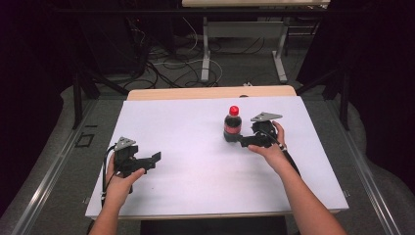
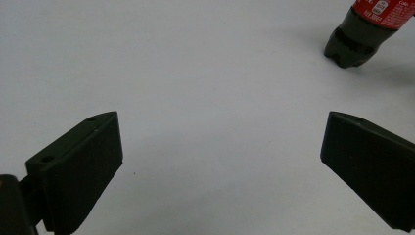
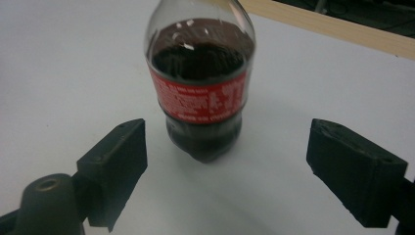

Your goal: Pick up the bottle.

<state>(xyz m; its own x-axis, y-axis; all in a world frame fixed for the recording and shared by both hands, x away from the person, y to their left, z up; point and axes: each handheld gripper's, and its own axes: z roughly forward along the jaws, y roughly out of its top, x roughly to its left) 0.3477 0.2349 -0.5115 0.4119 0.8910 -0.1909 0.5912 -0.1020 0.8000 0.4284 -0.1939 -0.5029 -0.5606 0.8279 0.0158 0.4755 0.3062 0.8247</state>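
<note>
Upright on the white table (image 1: 171,191), a red-capped plastic cola bottle (image 3: 199,88) stands between the right gripper's (image 3: 227,161) spread, untouching jaws; left gripper (image 2: 220,166) gapes idle. Probably heavy, smooth, slippery: grasp at the label.

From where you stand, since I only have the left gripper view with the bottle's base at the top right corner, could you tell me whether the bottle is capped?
Observer: Yes, the cola bottle stands upright with a red cap on it.
Operator: Thank you. Where is the other hand-held gripper?
Observer: The right hand-held gripper is right beside the bottle, on the bottle's right in the high view.
Operator: Is it gripping the bottle?
Observer: No. In the right gripper view its jaws stand apart on either side of the bottle's base, with white table showing in both gaps.
</note>
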